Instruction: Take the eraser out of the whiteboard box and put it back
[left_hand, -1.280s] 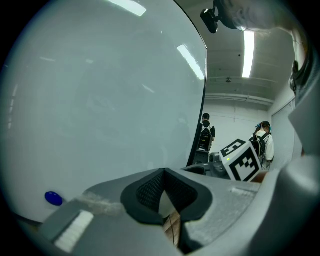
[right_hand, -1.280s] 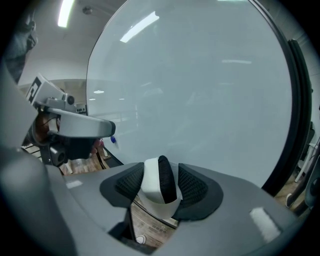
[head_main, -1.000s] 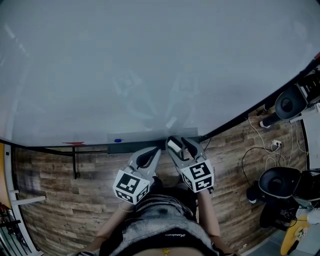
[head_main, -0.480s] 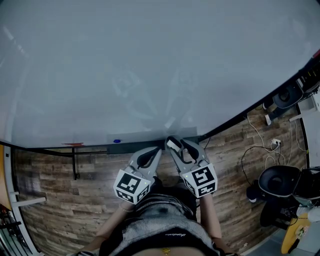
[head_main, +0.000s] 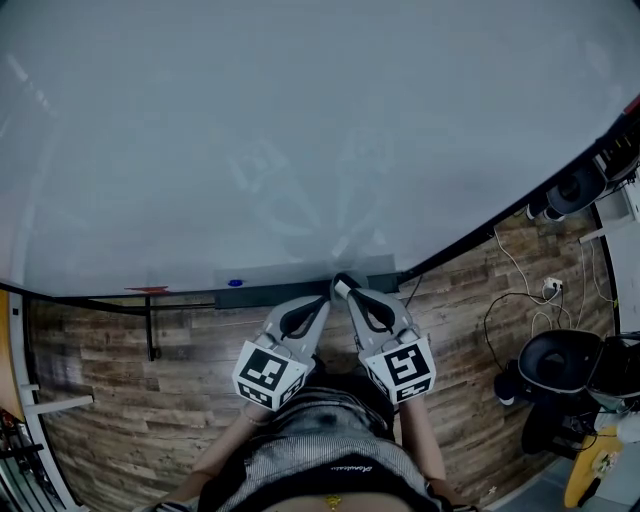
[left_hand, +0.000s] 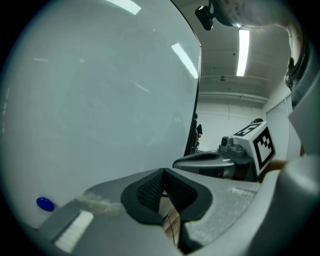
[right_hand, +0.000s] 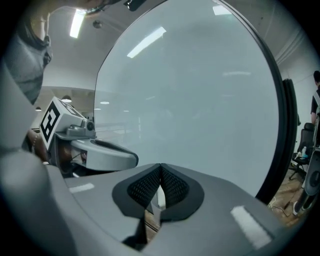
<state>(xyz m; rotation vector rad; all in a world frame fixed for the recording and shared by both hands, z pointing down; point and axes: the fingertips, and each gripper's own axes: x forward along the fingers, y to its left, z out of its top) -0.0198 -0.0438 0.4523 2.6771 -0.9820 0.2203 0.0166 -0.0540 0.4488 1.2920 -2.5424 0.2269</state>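
Right claw (head_main: 343, 286) drew back, just closed empty; whiteboard (head_main: 300, 130) ahead.

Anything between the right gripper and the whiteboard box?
Nothing visible. The right gripper, its jaws just closed with a white sliver showing between them, points at the grey box; the left gripper sits beside it.

- A large pale whiteboard (head_main: 300, 120) fills the head view from 9 to 2 o'clock, edged along the bottom by a dark frame.
- Below it, a brown and grey wood-plank floor (head_main: 120, 370) runs from 8 to 4 o'clock.
- At 4 o'clock, a black round-seated chair (head_main: 555, 365) stands near loose cables (head_main: 520, 297).
- In the left gripper view, ceiling strip lights (left_hand: 243, 45) glow at 1 o'clock above a white wall (left_hand: 230, 117).
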